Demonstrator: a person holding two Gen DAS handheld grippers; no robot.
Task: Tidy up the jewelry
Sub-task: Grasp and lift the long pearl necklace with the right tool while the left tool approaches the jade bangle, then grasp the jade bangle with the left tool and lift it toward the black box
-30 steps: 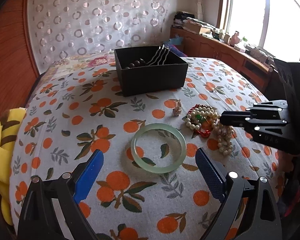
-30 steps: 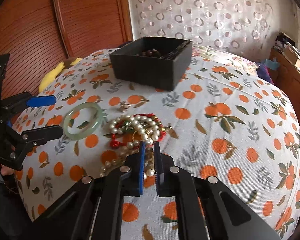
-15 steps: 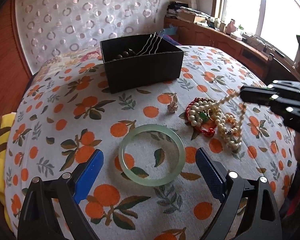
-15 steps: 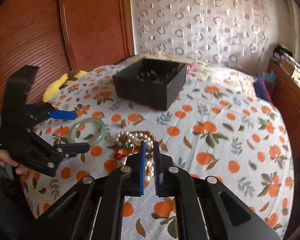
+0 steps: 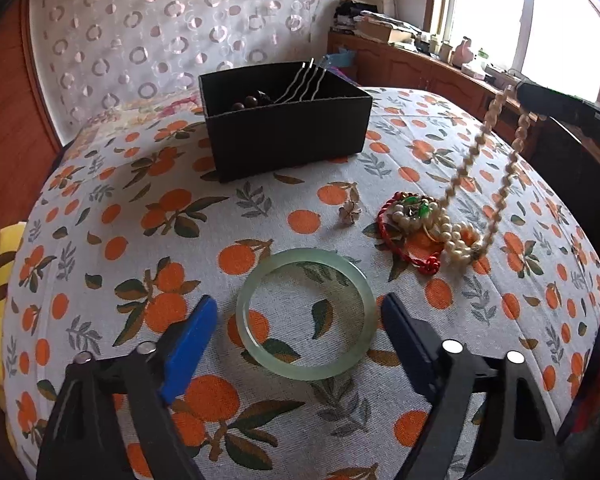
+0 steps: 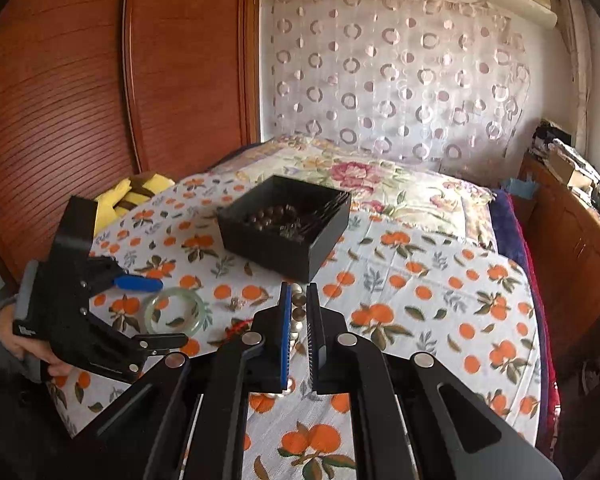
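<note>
The left gripper (image 5: 296, 320) hovers with jaws spread wide, the jade bangle (image 5: 306, 314) lying flat between them on the bed's cloth (image 5: 100, 240). Rightward, the right gripper (image 6: 298, 300) pinches the pearl necklace (image 5: 480, 184) — its strand hanging steeply down to the jewelry heap (image 5: 424, 228).

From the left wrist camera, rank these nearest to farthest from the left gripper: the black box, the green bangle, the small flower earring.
Left gripper, fingers open:
1. Green bangle, lying flat on the cloth right between the fingers.
2. Small flower earring, beyond the bangle, slightly right, beside the tangled bead pile.
3. Black box, farthest, at the back of the cloth near the middle.
</note>
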